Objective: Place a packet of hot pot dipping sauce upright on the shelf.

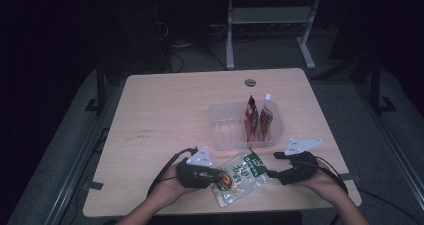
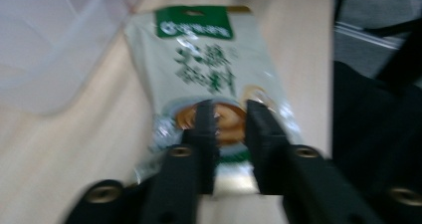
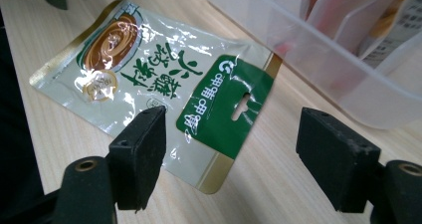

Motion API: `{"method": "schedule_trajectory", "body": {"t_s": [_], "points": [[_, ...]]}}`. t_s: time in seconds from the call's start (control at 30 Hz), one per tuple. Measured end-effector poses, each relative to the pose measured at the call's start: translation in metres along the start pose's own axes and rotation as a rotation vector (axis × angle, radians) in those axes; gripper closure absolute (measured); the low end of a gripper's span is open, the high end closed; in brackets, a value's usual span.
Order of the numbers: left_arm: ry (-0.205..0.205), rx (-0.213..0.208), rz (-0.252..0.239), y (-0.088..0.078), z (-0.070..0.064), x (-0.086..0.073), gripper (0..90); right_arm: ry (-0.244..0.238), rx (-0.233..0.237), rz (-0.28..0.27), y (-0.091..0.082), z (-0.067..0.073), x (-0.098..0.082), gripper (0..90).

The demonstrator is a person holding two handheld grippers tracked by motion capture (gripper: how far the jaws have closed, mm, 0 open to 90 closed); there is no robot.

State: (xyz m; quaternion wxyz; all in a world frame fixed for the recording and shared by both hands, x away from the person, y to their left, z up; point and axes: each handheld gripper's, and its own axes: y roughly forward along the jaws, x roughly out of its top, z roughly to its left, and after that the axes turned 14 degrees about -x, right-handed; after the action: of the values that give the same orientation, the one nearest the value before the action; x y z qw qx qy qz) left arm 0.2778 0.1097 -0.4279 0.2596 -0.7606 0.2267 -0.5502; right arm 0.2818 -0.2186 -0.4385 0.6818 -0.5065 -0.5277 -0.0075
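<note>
Pale wooden table (image 1: 165,115) — clear tub (image 1: 225,130), sauce pouch (image 1: 242,177)

Left gripper (image 1: 220,175) jaws narrowly apart, pointing right; right gripper (image 1: 272,174) jaws wide, pointing left

High overhead, 2 close views sharing packet (image 1: 241,178)

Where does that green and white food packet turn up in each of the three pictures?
High view: the packet lies flat near the table's front edge, between the two hand-held grippers.
Left gripper view: centre of the picture, green header at the top, black jaws over its lower end.
Right gripper view: upper left to centre, green header nearest the jaws.
Shared landmark: the clear plastic bin beside it.
</note>
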Motion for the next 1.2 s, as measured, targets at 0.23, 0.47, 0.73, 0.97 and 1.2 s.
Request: {"method": "schedule_trajectory", "body": {"t_s": [0.23,0.47,0.73,0.97,1.2], "points": [[-0.02,0.05,0.108,0.03,0.018,0.005,34.9,-0.005,0.005,0.006,0.002,0.0,0.0,27.2],[-0.053,0.014,0.112,0.042,0.024,0.003,35.7,0.0,0.006,0.002,0.001,0.0,0.0,27.1],[-0.063,-0.008,0.08,0.04,0.026,-0.001,56.7,0.018,0.011,-0.003,0.001,-0.002,0.0,26.3],[0.0,-0.025,0.086,0.036,0.025,-0.002,86.0,0.093,0.065,0.033,0.006,-0.008,-0.002,25.7],[0.077,-0.027,0.053,0.02,0.02,-0.003,89.3,0.113,0.134,0.045,0.013,-0.007,-0.002,25.7]]}}
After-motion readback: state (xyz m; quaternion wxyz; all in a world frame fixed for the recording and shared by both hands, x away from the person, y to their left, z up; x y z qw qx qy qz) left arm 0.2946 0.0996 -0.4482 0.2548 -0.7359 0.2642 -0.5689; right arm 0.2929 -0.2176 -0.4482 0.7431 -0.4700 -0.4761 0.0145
